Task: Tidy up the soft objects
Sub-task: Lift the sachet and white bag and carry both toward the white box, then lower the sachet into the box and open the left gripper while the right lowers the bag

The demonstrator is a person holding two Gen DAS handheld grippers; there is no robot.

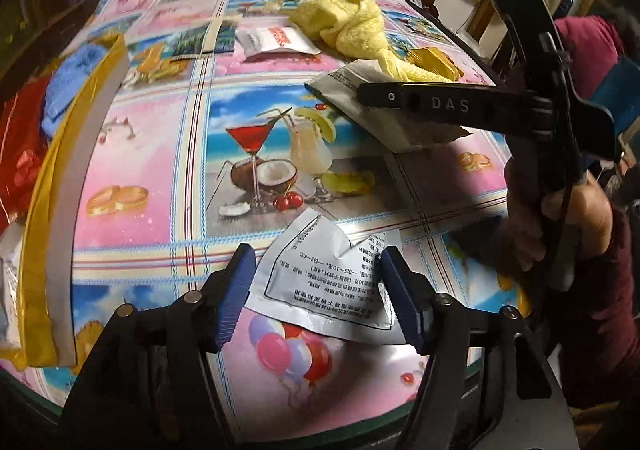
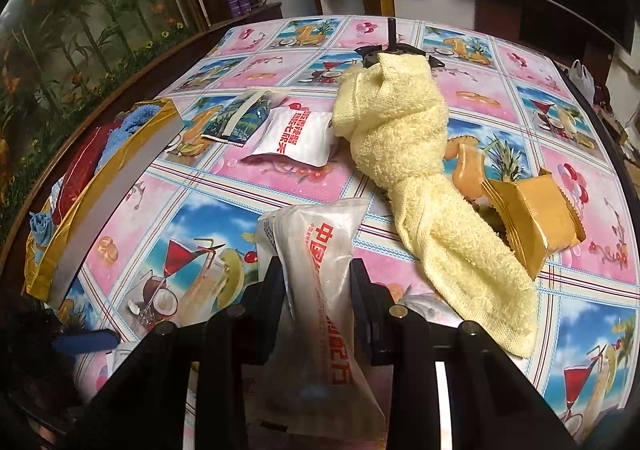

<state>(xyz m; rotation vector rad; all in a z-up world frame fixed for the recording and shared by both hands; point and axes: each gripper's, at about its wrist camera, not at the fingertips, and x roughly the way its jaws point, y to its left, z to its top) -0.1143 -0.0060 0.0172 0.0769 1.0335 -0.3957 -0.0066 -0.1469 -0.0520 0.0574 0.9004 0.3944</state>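
Between the left gripper (image 1: 318, 300) open blue ridged pads, a crinkled white foil sachet (image 1: 328, 282) is lying flat on the glossy tablecloth (image 1: 160, 177), long axis running across the jaws. Right gripper (image 2: 318, 286) is clamping a translucent plastic pouch (image 2: 320, 250), red print, upright. Gold-edged box (image 2: 100, 185) is sitting left, nearer the left gripper.

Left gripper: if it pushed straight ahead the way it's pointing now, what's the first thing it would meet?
The left gripper stands open around a white sachet with black print lying on the tablecloth, so that comes first. Beyond it, bare cloth; the right gripper's packet looks farther off, though depth is unclear.
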